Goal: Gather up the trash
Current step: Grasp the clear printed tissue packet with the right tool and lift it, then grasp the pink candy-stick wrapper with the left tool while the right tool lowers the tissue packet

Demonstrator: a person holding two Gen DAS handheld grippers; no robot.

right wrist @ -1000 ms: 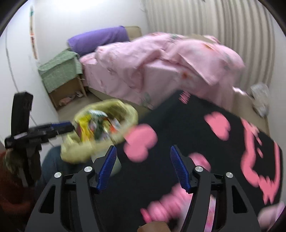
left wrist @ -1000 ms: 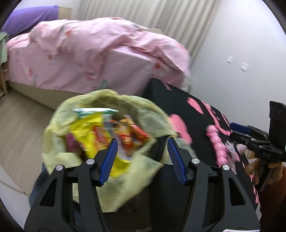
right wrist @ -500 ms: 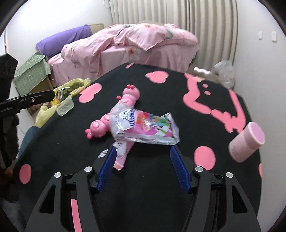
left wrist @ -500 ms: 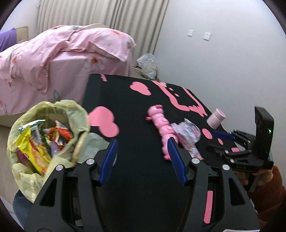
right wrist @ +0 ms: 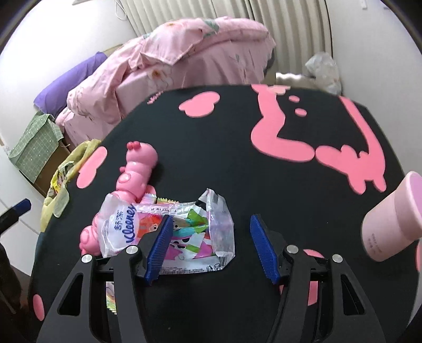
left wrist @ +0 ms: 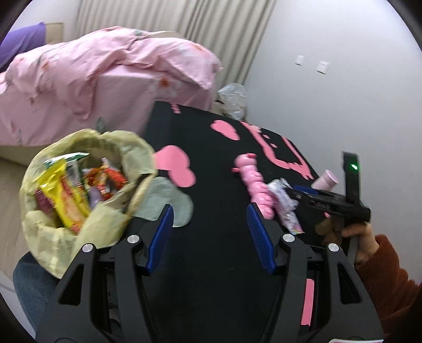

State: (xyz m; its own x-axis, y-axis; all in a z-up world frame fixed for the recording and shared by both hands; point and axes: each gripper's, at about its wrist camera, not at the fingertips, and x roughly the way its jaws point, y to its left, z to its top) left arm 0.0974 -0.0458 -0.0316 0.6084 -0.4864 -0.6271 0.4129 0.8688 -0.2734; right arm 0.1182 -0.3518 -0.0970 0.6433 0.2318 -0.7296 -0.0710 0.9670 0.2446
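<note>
Nearest, in the right wrist view, the right hand-held gripper (right wrist: pixel 211 244) hangs over the black bench (right wrist: pixel 237 147) with its blue pads apart; its jaws are closing, and nothing is pressed between them. Its left finger (right wrist: pixel 158 245) stands in front of the crumpled Kleenex wrapper (right wrist: pixel 184 237), while the right finger is over bare bench beyond the wrapper's right edge. That wrapper, clear plastic with bright cartoon print, lies flat with its long axis running across the view from left to right, the printed brand end to the left. Its left end lies over the lower part of a pink caterpillar toy (right wrist: pixel 135 174), whose long axis runs away from the camera, head at the far end. A small yellowish wrapper scrap (right wrist: pixel 164 200) peeks out at the Kleenex wrapper's far edge. To the right, a pink cylindrical container (right wrist: pixel 390 224) lies tilted on the bench.

Seen from the left wrist, the left hand-held gripper (left wrist: pixel 209 237) is open and empty above the bench's near part. Just beside it on the left, at the bench edge, sits the yellow trash bag (left wrist: pixel 79 219), mouth upward, stuffed with snack wrappers (left wrist: pixel 71 195); a flap of pale plastic (left wrist: pixel 168 200) spreads from it onto the bench. On the right of that view, a hand (left wrist: pixel 361 237) in a rust-coloured sleeve (left wrist: pixel 387 279) holds the other gripper above the wrapper.

Beyond the bench stand a bed with a pink quilt (right wrist: pixel 184 55), a purple pillow (right wrist: pixel 68 79), pale curtains (right wrist: pixel 277 23), and a crumpled clear bag (right wrist: pixel 323 68) by the wall.
</note>
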